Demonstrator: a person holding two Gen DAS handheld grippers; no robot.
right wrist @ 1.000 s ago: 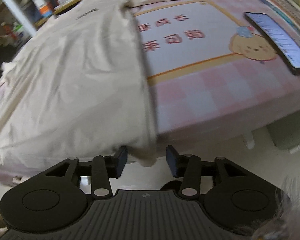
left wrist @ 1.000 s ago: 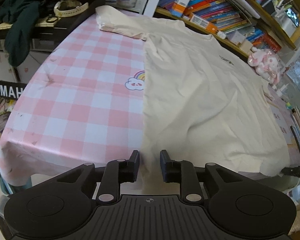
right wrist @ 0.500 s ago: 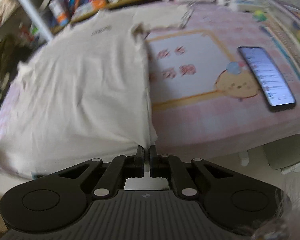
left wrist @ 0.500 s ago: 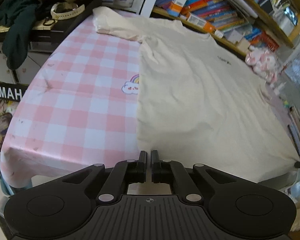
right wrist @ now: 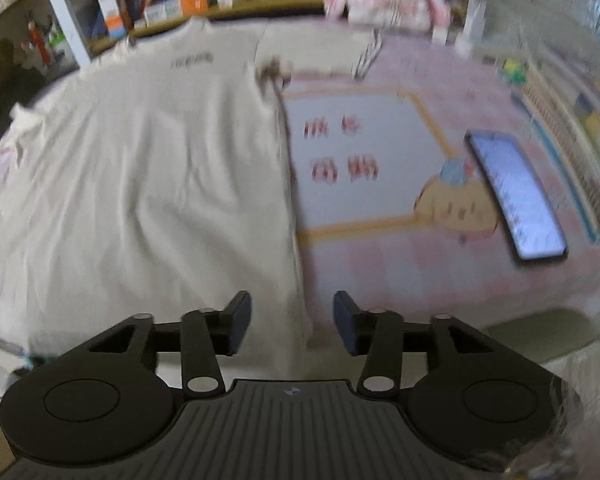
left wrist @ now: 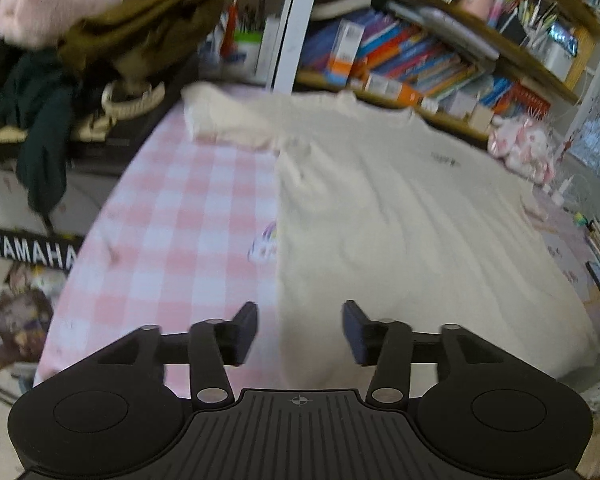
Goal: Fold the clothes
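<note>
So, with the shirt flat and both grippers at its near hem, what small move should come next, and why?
Probably bring both grippers down onto the hem corners and close. The left gripper and right gripper have jaws opening, pads off the cloth, and the shirt lies spread on the table, unfolded, each side edge running between a pair of jaws.

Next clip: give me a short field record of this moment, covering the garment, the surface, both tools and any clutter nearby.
garment: cream T-shirt, spread flat, unfolded, hem at the near table edge
surface: table with a pink checked cloth
left tool: jaws opening, over the shirt's bottom left corner, pads clear of the fabric
right tool: jaws opening, over the bottom right corner, pads clear of the fabric
clutter: phone, screen lit, lying right of the shirt; bookshelf behind the table
</note>
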